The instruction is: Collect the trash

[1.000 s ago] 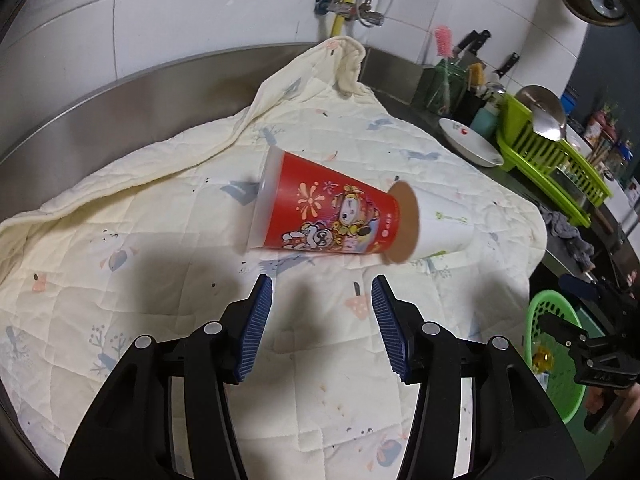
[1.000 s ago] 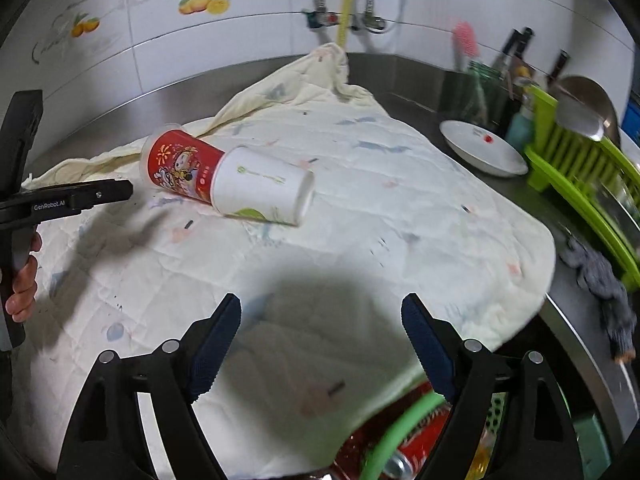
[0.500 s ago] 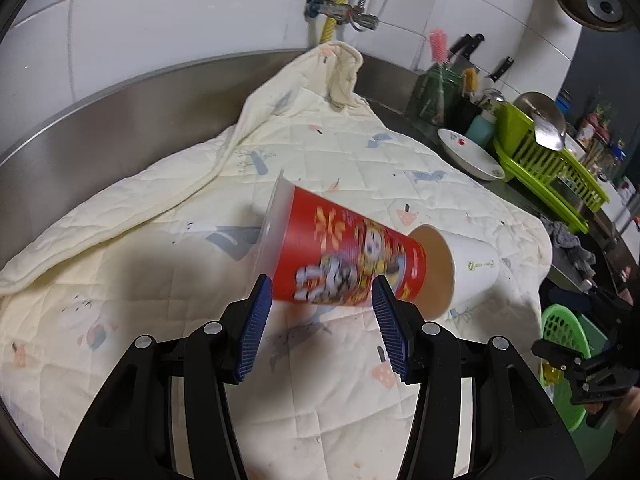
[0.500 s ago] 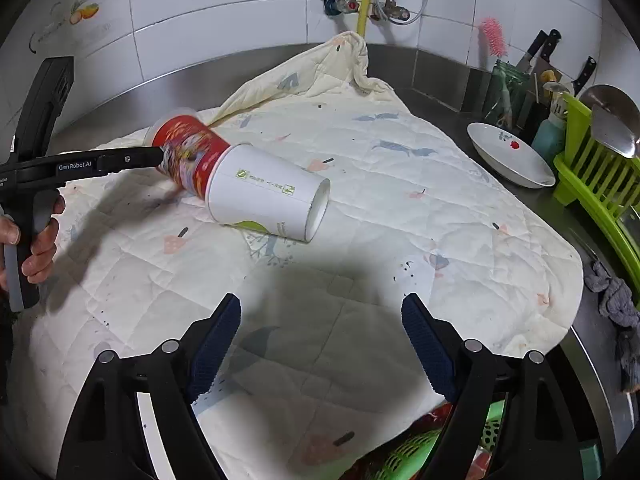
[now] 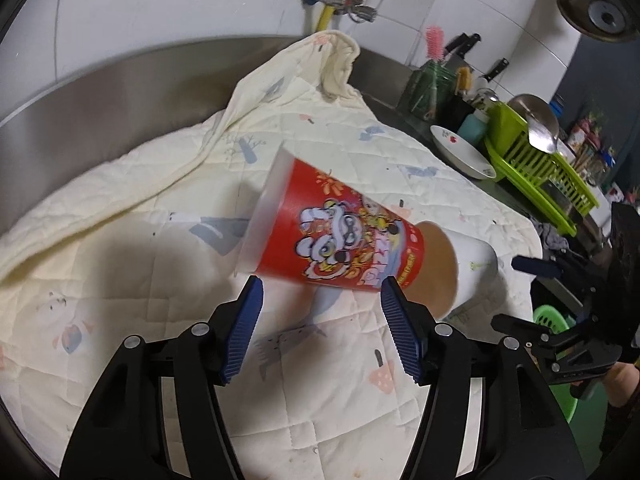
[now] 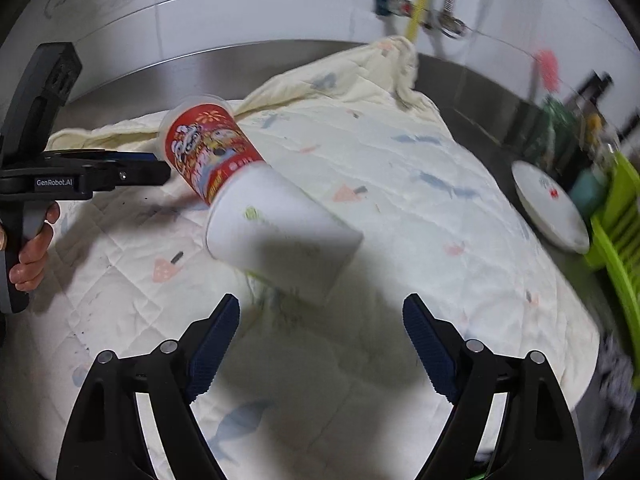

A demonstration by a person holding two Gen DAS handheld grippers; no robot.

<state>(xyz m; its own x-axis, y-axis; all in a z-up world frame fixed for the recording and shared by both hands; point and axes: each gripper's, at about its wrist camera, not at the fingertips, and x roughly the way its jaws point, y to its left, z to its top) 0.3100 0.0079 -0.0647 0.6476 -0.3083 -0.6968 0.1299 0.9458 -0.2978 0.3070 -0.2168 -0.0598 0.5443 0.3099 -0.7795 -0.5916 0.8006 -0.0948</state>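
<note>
Left wrist view shows the left hand-held gripper (image 5: 322,300) up close, its two ribbed blue pads spread wide with nothing between them. Just past the tips lie two cups on their sides, one pushed into the other. The red cup (image 5: 336,236) is smooth and shiny, with cartoon pictures and a cloudy see-through band at its wide end. Its narrow end sits inside the white paper cup (image 5: 470,264), which is brown inside. Both rest on one soft, quilted cream blanket (image 5: 120,240) spread over the steel counter (image 5: 132,80). In the right wrist view, the right hand-held gripper (image 6: 320,324) is also wide open and holds nothing, and the white cup is nearest to it. Farther back are one white bowl (image 5: 462,152) and one green plastic dish rack (image 5: 536,164). A green basket (image 5: 550,316) is mostly hidden behind the other gripper. The far things look blurry.
</note>
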